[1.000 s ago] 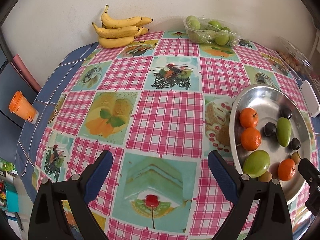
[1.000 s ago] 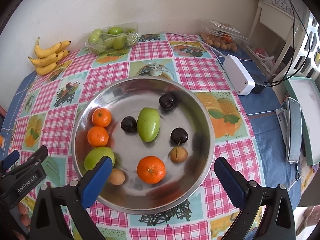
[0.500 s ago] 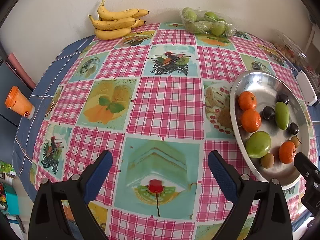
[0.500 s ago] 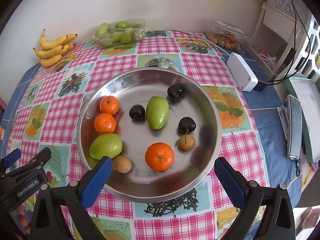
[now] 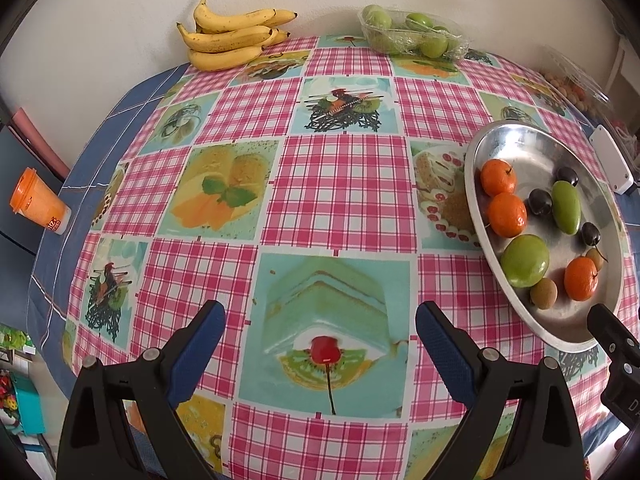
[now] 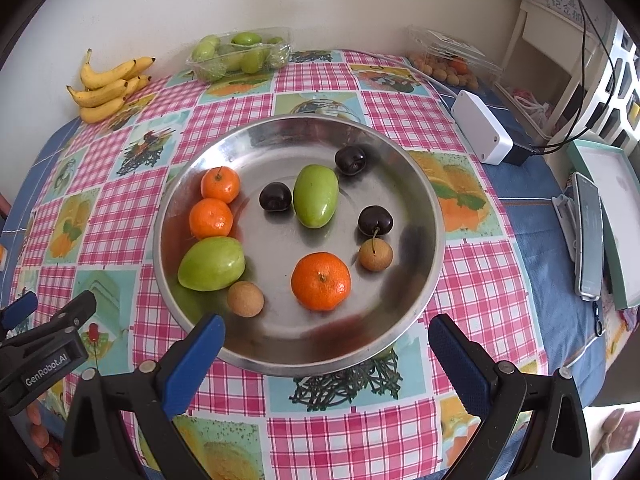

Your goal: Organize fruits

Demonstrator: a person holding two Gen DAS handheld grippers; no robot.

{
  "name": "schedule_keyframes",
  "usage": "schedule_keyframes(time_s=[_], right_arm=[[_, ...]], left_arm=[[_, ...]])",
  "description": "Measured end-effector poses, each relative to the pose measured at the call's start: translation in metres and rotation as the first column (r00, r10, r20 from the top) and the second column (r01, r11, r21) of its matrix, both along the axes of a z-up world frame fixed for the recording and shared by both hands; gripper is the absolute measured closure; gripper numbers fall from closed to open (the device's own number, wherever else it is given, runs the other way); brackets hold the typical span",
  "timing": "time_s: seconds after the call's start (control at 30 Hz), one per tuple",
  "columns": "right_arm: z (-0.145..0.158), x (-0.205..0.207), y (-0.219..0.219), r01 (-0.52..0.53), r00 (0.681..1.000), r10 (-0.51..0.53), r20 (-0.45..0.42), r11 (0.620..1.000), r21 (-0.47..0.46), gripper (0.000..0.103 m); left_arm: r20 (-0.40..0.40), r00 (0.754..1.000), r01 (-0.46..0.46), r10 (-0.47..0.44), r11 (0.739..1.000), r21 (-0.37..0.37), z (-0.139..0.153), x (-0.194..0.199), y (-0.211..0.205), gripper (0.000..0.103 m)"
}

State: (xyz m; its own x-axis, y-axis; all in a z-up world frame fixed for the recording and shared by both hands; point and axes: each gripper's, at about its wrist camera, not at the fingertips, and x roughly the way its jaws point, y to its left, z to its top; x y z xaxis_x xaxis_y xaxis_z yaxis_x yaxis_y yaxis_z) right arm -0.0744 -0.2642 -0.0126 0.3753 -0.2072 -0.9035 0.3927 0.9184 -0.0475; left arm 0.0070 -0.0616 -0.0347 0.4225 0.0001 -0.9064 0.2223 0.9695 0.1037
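Left wrist view is aimed down across the tablecloth [image 5: 340, 192] toward the wall. Right wrist view is centred above the metal plate [image 6: 416, 184]. The plate and bananas [image 5: 232, 36] are shared by both.

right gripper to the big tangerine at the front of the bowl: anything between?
Only the steel bowl's near rim and bare floor. The right gripper hangs open short of the tangerine, in the right wrist view.

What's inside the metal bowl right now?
The metal bowl holds three tangerines, two green fruits, three dark cherries and two small brown fruits. Nothing looks stacked or hidden.
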Motion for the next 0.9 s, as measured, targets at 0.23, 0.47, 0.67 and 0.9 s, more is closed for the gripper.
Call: schedule_keyframes(time_s=[0.23, 0.47, 0.67, 0.9], right_arm=[[-0.0014, -0.0003, 0.0007, 0.0, 1.0, 0.0, -0.006, 1.0, 0.002, 0.0], [-0.0025, 0.0021, 0.0012, -0.011, 1.0, 0.011, -0.01, 1.0, 0.001, 0.0], [-0.0012, 0.0023, 0.0006, -0.012, 1.0, 0.012, -0.005, 1.0, 0.0, 0.0], [-0.0013, 0.0024, 0.0002, -0.011, 1.0, 0.011, -0.005, 1.0, 0.0, 0.0]], left_arm=[[-0.008, 1.0, -0.004, 0.004, 1.0, -0.012, -0.0009, -0.0032, 0.0048, 0.007], [-0.004, 1.0, -0.015, 0.015, 1.0, -0.007, -0.0011, -0.0016, 0.0054, 0.007], [0.0, 1.0, -0.02, 0.02, 1.0, 0.0, -0.0015, -0.001, 0.0046, 0.007], [0.005, 1.0, -0.018, 0.018, 1.0, 0.008, -0.0022, -0.0005, 0.003, 0.007]])
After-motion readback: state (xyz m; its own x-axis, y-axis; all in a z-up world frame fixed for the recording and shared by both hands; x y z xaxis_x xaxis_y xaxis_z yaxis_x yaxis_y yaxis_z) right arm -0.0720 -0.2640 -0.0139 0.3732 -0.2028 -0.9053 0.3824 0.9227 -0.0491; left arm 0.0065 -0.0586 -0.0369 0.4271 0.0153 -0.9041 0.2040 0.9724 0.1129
